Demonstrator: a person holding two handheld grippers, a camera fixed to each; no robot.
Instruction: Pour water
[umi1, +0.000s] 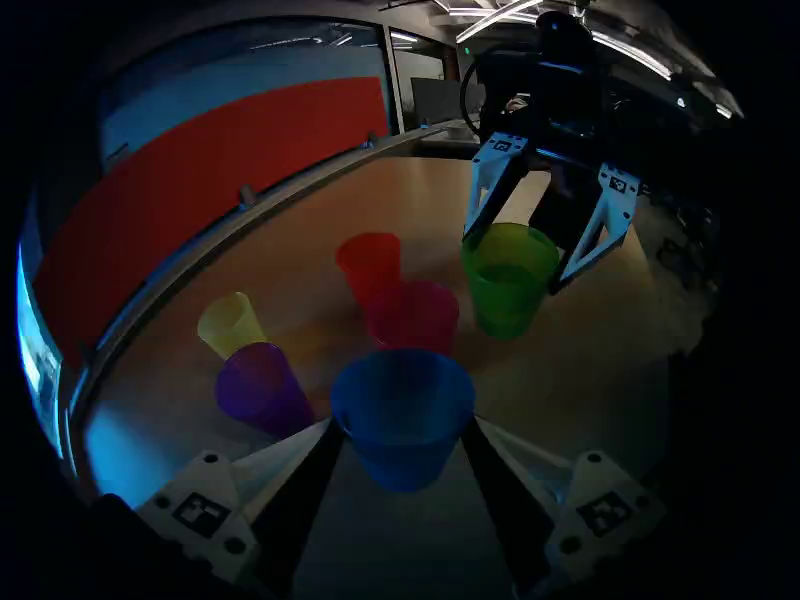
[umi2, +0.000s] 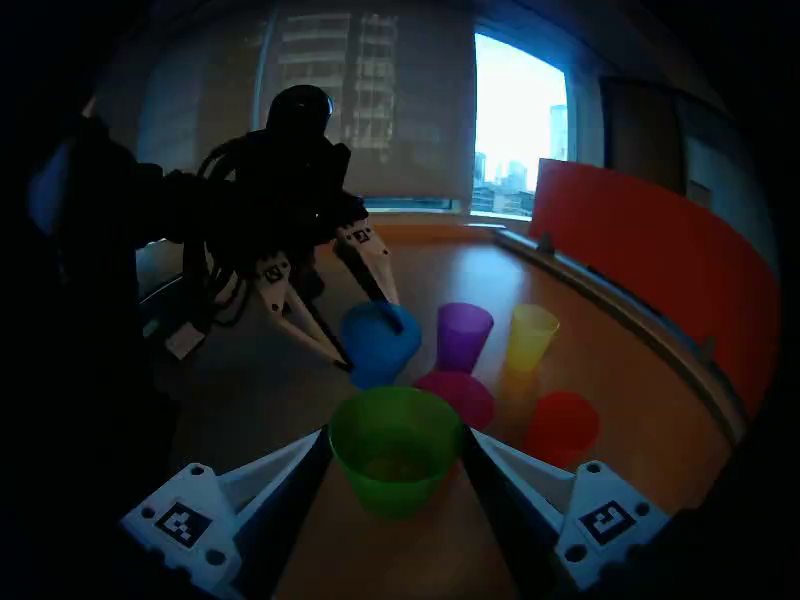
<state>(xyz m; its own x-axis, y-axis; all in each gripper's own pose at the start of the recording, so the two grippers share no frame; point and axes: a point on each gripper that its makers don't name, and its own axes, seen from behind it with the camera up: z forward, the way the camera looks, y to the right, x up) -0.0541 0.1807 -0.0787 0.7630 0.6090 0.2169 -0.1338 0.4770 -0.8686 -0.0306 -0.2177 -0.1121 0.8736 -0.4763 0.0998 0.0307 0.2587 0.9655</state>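
My left gripper (umi1: 403, 420) is shut on a blue cup (umi1: 403, 440), held upright close to the camera. Across the table, my right gripper (umi1: 512, 262) is shut on a green cup (umi1: 508, 285), also upright. In the right gripper view the green cup (umi2: 395, 470) sits between my right gripper's (umi2: 396, 435) fingers, and its bottom looks faintly wet. Farther off, the left gripper (umi2: 372, 345) holds the blue cup (umi2: 380, 350). I cannot tell whether either cup touches the table.
Between the held cups stand a red cup (umi1: 370, 262), a magenta cup (umi1: 413, 312), a yellow cup (umi1: 230, 322) and a purple cup (umi1: 262, 388) on the wooden table (umi1: 300, 250). A red panel (umi1: 200, 190) runs along the table's edge. A dark-clothed person (umi2: 290, 170) is behind the left gripper.
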